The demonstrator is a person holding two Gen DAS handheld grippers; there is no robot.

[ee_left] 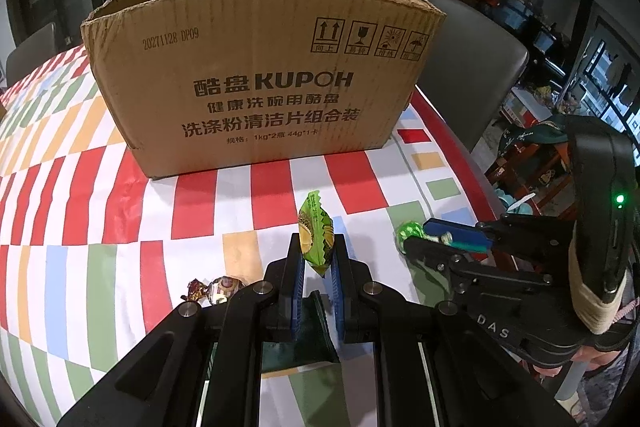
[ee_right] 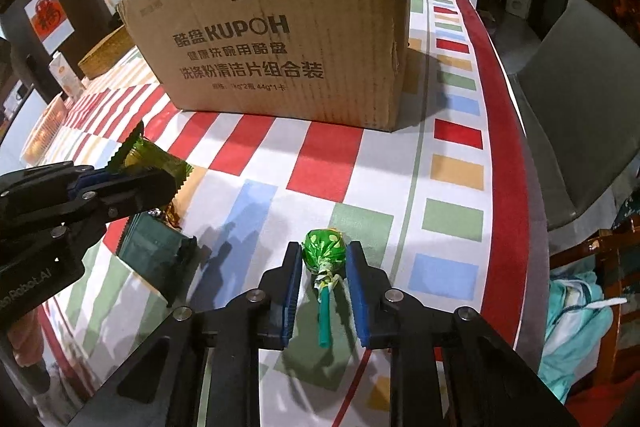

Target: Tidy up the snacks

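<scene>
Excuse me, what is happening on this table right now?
A person is sorting snacks with a handheld gripper in each hand. The left gripper is shut on a green snack packet, lifted off the checked tablecloth. The right gripper straddles a green lollipop lying on the cloth, with its pads not yet pressing on it. An open cardboard box stands just behind. A wrapped candy and a dark green packet remain on the cloth.
</scene>
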